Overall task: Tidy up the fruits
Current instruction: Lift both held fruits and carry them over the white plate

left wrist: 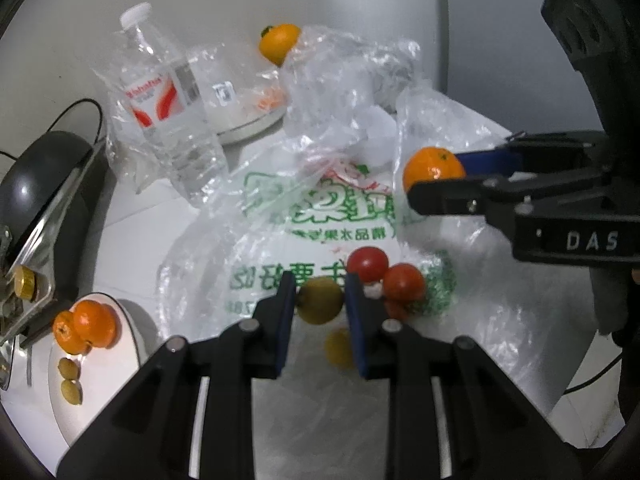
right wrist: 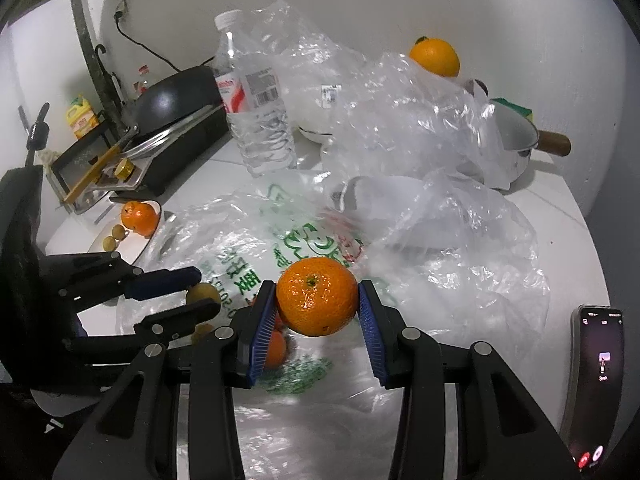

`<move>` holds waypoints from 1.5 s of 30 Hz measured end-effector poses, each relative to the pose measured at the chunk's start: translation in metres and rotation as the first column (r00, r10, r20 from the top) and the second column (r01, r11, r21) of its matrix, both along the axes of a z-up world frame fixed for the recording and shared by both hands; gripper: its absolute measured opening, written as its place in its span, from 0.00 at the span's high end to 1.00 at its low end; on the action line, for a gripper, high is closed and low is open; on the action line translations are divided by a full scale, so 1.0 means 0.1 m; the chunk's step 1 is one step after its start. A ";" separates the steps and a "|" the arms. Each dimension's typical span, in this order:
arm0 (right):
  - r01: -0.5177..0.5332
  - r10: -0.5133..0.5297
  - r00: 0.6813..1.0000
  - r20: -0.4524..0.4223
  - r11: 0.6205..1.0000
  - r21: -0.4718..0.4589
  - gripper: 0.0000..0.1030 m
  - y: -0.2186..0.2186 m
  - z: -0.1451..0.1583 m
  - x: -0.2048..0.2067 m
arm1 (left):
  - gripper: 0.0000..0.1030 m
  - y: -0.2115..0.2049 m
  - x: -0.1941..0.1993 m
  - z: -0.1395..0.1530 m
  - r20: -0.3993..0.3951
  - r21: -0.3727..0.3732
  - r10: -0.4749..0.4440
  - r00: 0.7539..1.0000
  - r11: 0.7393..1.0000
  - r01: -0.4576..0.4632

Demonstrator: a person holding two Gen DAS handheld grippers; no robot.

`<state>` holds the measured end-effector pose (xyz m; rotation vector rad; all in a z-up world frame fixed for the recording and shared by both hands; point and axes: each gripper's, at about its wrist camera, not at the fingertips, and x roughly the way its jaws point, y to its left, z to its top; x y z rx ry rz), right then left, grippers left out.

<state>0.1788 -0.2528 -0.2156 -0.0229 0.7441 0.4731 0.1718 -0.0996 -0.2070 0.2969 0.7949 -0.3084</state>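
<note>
Left gripper (left wrist: 320, 304) clenched on a small yellow fruit (left wrist: 320, 305), low centre of the left wrist frame, over the printed plastic bag (left wrist: 316, 216). Right gripper (right wrist: 317, 307) grasping a mandarin (right wrist: 317, 297) between its blue pads, centre of the right wrist frame; the same mandarin shows at mid right of the left view. Two red tomatoes (left wrist: 386, 276) sit just right of the left gripper's right finger, touching each other; a second yellow fruit lies lower, partly hidden by that finger. Risks, as judged: the yellow fruit is round and small, held near the pad tips, so a quick swing could squirt it out; the finger beside the tomatoes could nudge them rolling on slick film; loose clear plastic around both grippers may snag and drag fruit along. The two grippers are close, so crossing paths invites a knock. Room: the plate (left wrist: 116, 360) at lower left of the left view already holds mandarins and two small yellow-green fruits, with bare space on its near side. A water bottle (left wrist: 168, 112) and dark pan (left wrist: 44, 184) crowd upper left. A phone (right wrist: 598, 384) lies at the lower right edge of the right view, near the counter's end.
</note>
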 end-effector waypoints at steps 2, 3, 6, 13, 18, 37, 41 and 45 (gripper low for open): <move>-0.001 0.001 1.000 0.007 1.000 -0.002 0.58 0.03 0.03 -0.04 | 0.75 0.03 -0.04 0.05 0.015 -0.006 -0.001 1.000 1.000 0.001; -0.002 0.002 1.000 0.011 1.000 -0.003 0.58 0.04 0.05 -0.06 | 0.75 0.05 -0.06 0.08 0.022 -0.009 -0.002 1.000 1.000 0.002; -0.006 0.006 1.000 0.020 1.000 -0.008 0.58 0.12 0.10 -0.13 | 0.75 0.10 -0.12 0.15 0.042 -0.020 0.000 0.999 1.000 0.000; -0.022 0.023 0.999 0.039 0.999 -0.023 0.58 0.31 0.21 -0.25 | 0.75 0.27 -0.30 0.31 0.083 -0.044 0.009 0.997 0.999 -0.006; -0.034 0.036 0.998 0.057 0.999 -0.033 0.58 0.47 0.29 -0.34 | 0.75 0.40 -0.39 0.36 0.101 -0.053 0.020 0.995 0.998 -0.015; -0.095 0.100 0.993 0.059 0.991 -0.090 0.58 1.16 0.35 -0.43 | 0.75 1.11 -0.60 0.42 0.129 -0.101 0.098 0.987 0.991 -0.086; -0.114 0.120 0.991 0.053 0.988 -0.102 0.58 1.32 0.34 -0.43 | 0.75 1.28 -0.62 0.38 0.124 -0.105 0.126 0.984 0.988 -0.114; -0.131 0.137 0.989 0.049 0.985 -0.110 0.58 1.46 0.33 -0.42 | 0.75 1.42 -0.63 0.35 0.121 -0.107 0.154 0.981 0.984 -0.141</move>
